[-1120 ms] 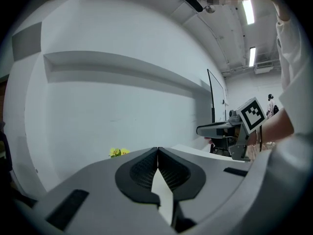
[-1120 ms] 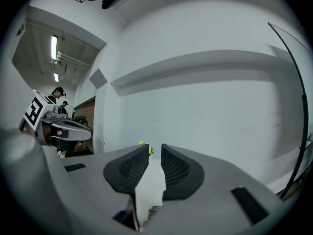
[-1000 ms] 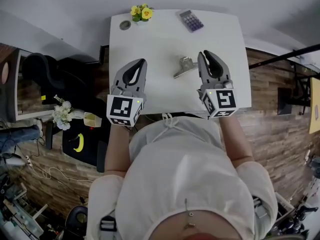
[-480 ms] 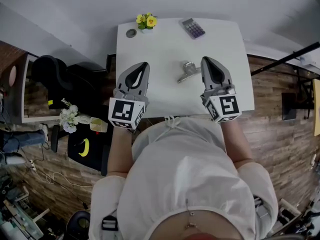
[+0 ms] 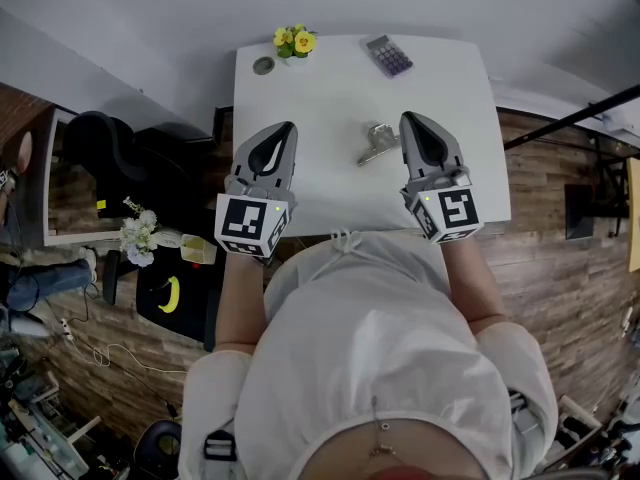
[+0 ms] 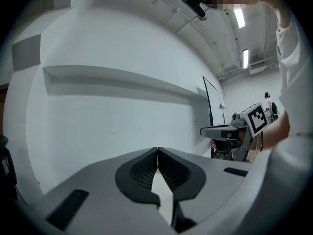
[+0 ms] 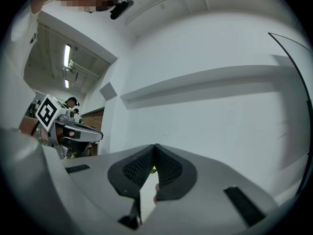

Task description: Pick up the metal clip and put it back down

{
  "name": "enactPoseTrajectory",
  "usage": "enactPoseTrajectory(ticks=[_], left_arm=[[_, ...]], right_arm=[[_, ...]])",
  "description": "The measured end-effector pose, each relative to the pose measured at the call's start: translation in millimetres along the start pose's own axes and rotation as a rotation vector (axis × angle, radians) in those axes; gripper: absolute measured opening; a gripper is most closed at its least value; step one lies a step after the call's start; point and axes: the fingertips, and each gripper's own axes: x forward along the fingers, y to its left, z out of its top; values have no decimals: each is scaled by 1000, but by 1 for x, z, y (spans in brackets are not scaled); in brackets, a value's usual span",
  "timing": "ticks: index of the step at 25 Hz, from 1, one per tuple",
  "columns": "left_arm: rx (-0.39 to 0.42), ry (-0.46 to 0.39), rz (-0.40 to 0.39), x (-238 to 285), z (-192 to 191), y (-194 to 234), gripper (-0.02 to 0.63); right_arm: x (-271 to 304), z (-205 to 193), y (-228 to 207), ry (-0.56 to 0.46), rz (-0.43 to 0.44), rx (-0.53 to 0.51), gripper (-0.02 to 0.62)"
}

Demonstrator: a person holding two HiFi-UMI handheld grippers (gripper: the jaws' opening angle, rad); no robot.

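Note:
The metal clip lies flat on the white table, right of its middle. My right gripper hangs just to the clip's right, jaws shut with nothing between them, and is apart from the clip. My left gripper is held over the table's left part, also shut and empty. In the left gripper view the pads meet, and the right gripper shows at the right. The right gripper view shows its own closed pads and the left gripper at the left. Neither gripper view shows the clip.
A calculator lies at the table's far edge, with a small pot of yellow flowers and a round disc at the far left corner. A black chair stands left of the table. A white wall faces both grippers.
The head view has shifted slightly. The right gripper has risen a little beside the clip, which stays on the table. The left gripper has kept its place.

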Motion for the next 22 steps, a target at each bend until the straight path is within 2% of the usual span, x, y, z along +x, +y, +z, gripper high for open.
enactPoseTrajectory(ticks=[22], left_arm=[[-24,14,16,-1,-7,6,18]], right_arm=[[4,-3,3,10,11,-4,0]])
